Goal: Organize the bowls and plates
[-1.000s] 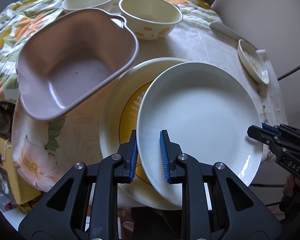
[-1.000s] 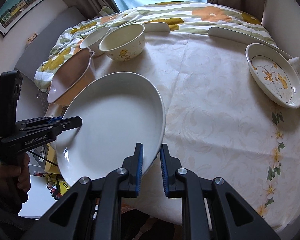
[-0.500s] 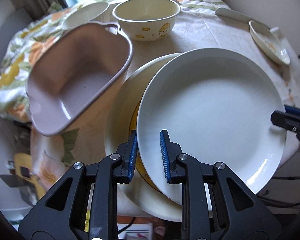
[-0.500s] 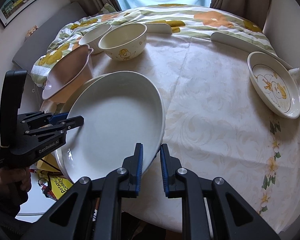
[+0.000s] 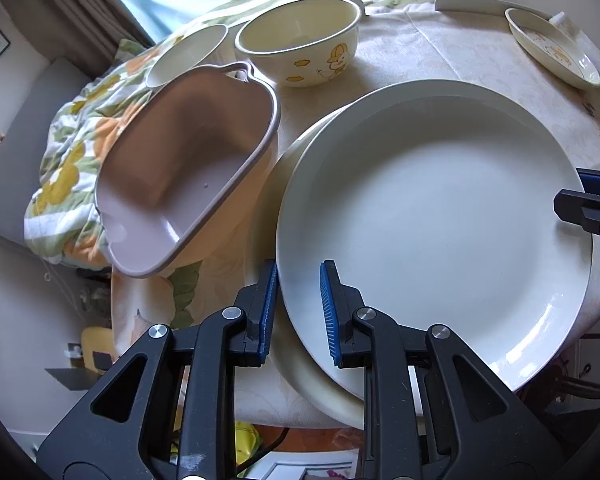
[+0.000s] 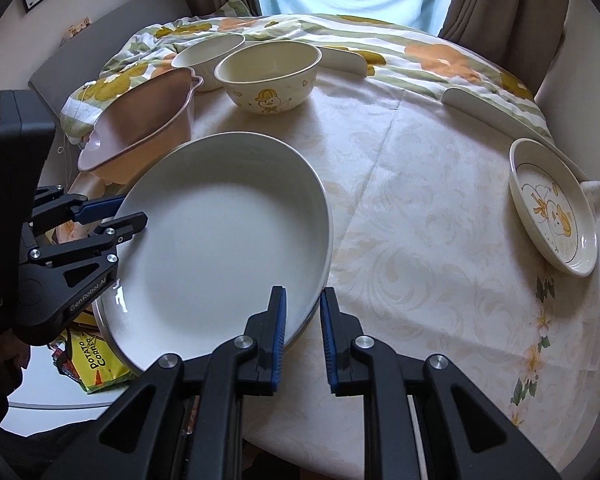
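Observation:
A large white plate [image 5: 440, 220] is held level at the table's near left edge, just above a cream plate [image 5: 262, 224] of which only the left rim shows. My left gripper [image 5: 298, 270] is shut on the white plate's left rim. My right gripper [image 6: 303, 294] is shut on the rim of the same white plate [image 6: 220, 232] at its near right side. Each gripper shows in the other's view: the left gripper [image 6: 132, 209] at the plate's left, the right gripper [image 5: 570, 188] at its right. Whether the two plates touch is hidden.
A pink rectangular dish [image 5: 188, 168] sits tilted just left of the plates. Behind it stand a cream duck bowl [image 5: 300, 40] and a white bowl [image 5: 188, 54]. A small duck plate [image 6: 552, 212] lies far right. A floral cloth [image 6: 380, 40] bunches at the back. A snack bag [image 6: 92, 356] lies below the table edge.
The white plate has shifted left over the cream plate and levelled, so the yellow ring is now covered. The left wrist view has rolled. Both grips are unchanged.

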